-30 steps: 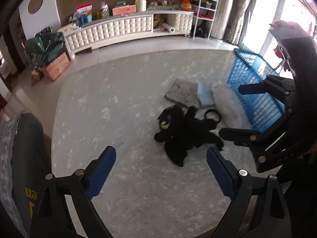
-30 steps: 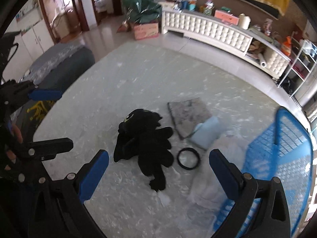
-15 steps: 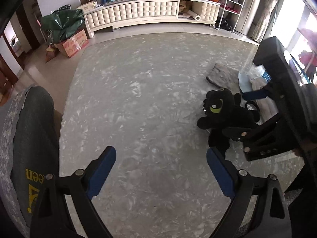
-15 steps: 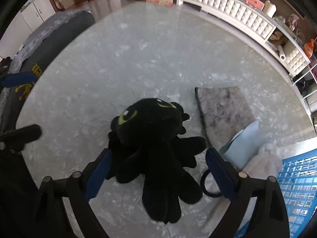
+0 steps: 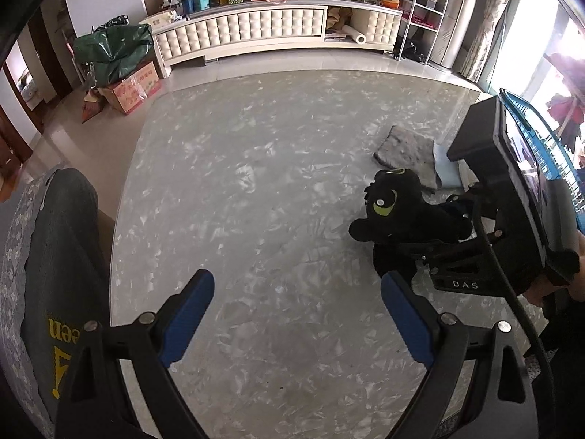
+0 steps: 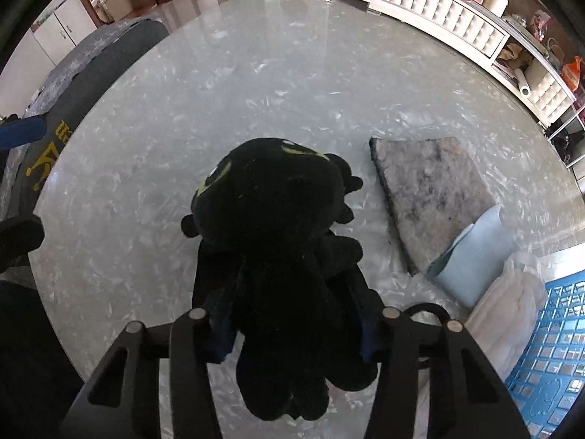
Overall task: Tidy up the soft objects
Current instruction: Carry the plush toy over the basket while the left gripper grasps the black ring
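A black plush dragon with green eyes (image 6: pixel 270 219) lies on the marble table (image 6: pixel 204 117). My right gripper (image 6: pixel 292 329) is shut on the plush's body, its blue pads pressed into both sides. The plush (image 5: pixel 395 205) and the right gripper's body also show at the right of the left wrist view. My left gripper (image 5: pixel 296 314) is open and empty over bare table, left of the plush. A grey fuzzy cloth (image 6: pixel 431 190), a light blue cloth (image 6: pixel 475 256) and a white fluffy cloth (image 6: pixel 508 300) lie to the right.
A blue plastic basket (image 6: pixel 548 336) stands at the table's right edge. A black ring (image 6: pixel 424 311) lies beside the plush. A dark grey chair back (image 5: pixel 58 278) stands at the left. A white cabinet (image 5: pixel 256 33) runs along the far wall.
My right gripper has moved in over the plush and closed its jaws on the body. The left gripper has stayed open, with its view turned slightly.
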`<state>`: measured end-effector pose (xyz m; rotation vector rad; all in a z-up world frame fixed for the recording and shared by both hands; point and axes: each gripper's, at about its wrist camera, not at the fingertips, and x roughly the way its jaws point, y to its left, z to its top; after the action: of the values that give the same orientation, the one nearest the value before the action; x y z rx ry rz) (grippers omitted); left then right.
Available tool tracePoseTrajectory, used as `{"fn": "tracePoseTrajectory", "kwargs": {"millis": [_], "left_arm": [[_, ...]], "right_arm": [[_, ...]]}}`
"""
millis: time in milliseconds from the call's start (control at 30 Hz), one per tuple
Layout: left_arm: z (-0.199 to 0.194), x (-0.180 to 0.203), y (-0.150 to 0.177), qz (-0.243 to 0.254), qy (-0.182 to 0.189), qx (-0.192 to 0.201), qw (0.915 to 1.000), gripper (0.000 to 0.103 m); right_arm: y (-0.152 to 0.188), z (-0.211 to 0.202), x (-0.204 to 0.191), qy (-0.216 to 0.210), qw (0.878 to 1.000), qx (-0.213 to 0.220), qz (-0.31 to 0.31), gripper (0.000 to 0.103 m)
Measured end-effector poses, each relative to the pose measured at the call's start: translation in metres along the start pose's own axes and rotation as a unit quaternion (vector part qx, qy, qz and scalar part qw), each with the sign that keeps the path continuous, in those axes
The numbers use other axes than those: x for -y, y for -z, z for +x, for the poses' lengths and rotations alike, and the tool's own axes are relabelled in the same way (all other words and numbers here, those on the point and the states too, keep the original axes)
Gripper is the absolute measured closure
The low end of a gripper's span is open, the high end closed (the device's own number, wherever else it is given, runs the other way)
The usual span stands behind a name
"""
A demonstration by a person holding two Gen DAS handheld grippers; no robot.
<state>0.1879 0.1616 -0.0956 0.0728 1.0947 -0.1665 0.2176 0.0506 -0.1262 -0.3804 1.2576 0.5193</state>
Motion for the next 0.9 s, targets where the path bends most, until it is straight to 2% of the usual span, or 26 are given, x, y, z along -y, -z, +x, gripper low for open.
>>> {"fn": "tracePoseTrajectory", "kwargs": {"millis": [233, 600, 900], "left_arm": [[-0.009, 0.008, -0.005, 0.010, 0.012, 0.016, 0.9998, 0.011], [-0.037, 0.033, -0.020, 0.027, 0.053, 0.058, 0.9965, 0.011], [-0.027, 0.066, -0.033, 0.057, 0.057, 0.052, 0.9953, 0.011]], "right_arm": [[0.012, -0.039, 0.008, -0.007, 1.000, 0.026, 0.008, 0.057], [0.041, -0.137, 0.028, 0.008, 0.996, 0.091, 0.024, 0.057], [0.079, -0.184, 0.057, 0.036, 0.990, 0.130, 0.049, 0.057]]}}
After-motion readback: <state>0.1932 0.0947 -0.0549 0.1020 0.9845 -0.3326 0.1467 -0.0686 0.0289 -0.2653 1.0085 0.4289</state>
